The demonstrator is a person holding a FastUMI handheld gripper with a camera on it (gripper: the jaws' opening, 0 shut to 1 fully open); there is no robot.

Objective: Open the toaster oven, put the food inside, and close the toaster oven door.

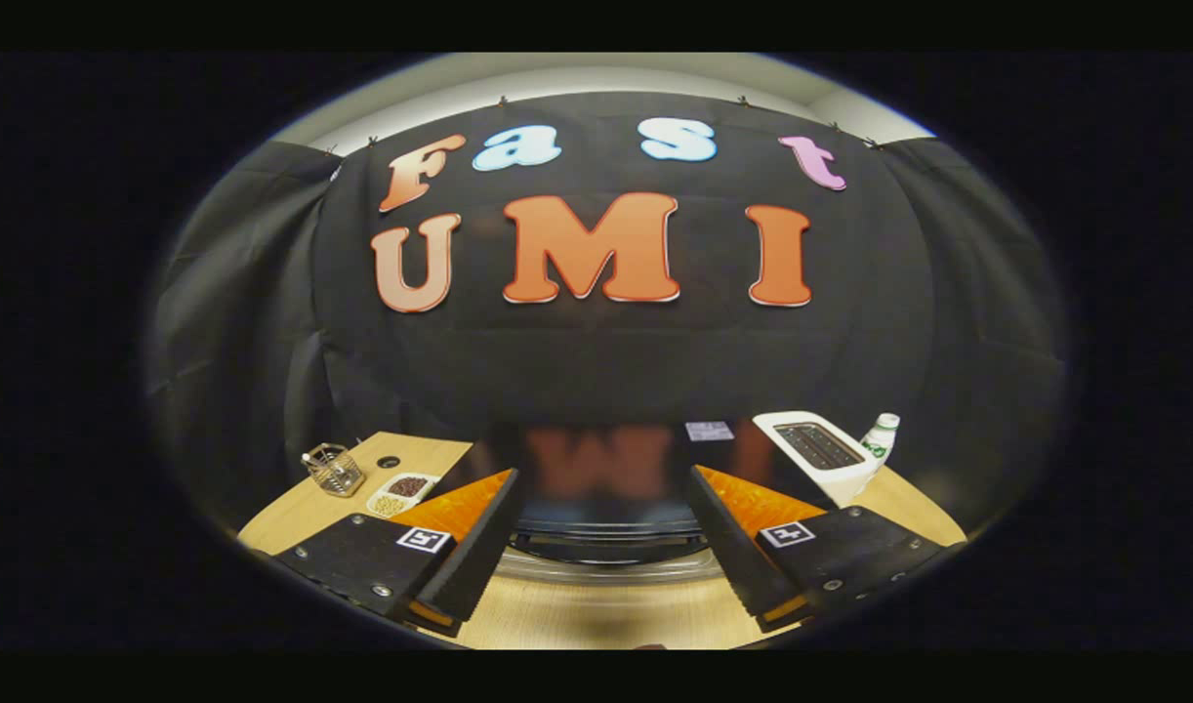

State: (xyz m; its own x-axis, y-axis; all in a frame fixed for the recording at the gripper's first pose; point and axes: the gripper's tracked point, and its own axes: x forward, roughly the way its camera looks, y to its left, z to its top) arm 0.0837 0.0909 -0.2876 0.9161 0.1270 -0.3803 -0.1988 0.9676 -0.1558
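Gripper view: gripper (601, 547) fingers apart, empty; toaster oven (606, 488) just ahead, door seemingly closed; every task step remains

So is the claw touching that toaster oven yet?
Apart. In the gripper view the claw is open, its fingers spread wide with nothing between them; the toaster oven sits just ahead, with bare wooden table showing between the fingers.

No readable text; bottle (880, 436) label too small to read.
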